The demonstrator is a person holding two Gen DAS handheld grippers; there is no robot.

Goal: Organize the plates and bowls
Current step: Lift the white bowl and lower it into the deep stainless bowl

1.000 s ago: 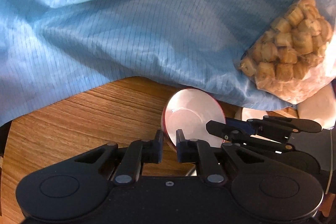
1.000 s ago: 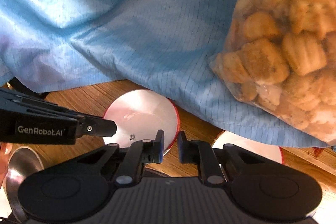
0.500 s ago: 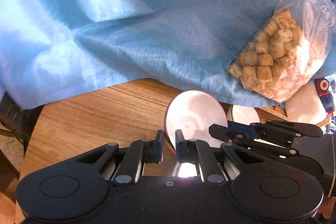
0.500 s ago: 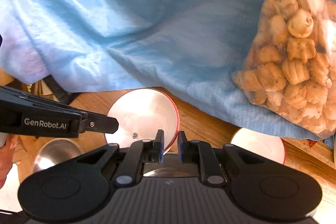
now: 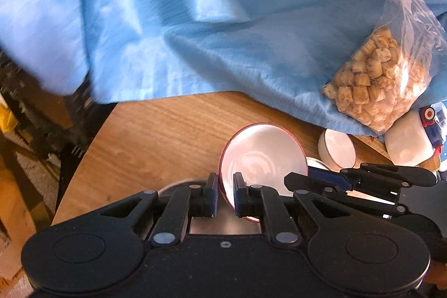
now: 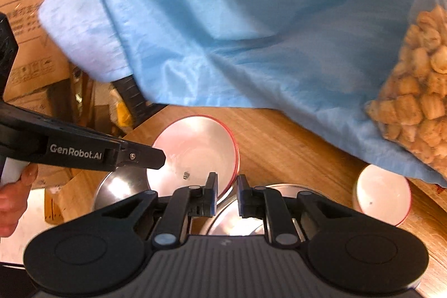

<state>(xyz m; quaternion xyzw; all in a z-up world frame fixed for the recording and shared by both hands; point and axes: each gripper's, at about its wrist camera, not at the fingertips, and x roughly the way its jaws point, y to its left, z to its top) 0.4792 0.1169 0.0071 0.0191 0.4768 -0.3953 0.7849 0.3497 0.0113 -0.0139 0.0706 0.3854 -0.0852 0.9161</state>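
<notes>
A white bowl with a red rim [image 5: 264, 155] is held up above the wooden table [image 5: 167, 127], gripped from both sides. My left gripper [image 5: 224, 193] is shut on its left rim. My right gripper [image 6: 225, 193] is shut on its right rim; the bowl shows in the right wrist view [image 6: 195, 152]. A second red-rimmed white bowl [image 6: 381, 194] sits on the table at the right, also seen in the left wrist view [image 5: 336, 148]. A steel bowl [image 6: 240, 217] lies below my right gripper, another steel bowl [image 6: 117, 187] to its left.
A blue cloth [image 5: 223, 18] hangs over the back of the table. A clear bag of snacks [image 5: 377, 85] lies on it at the right. A white lidded container [image 5: 405, 144] is beside it. Cardboard boxes [image 6: 30, 46] stand off the table's left edge.
Both grippers have lifted the red-rimmed bowl and pulled back from the cloth. More table and the steel bowls below have come into view.
</notes>
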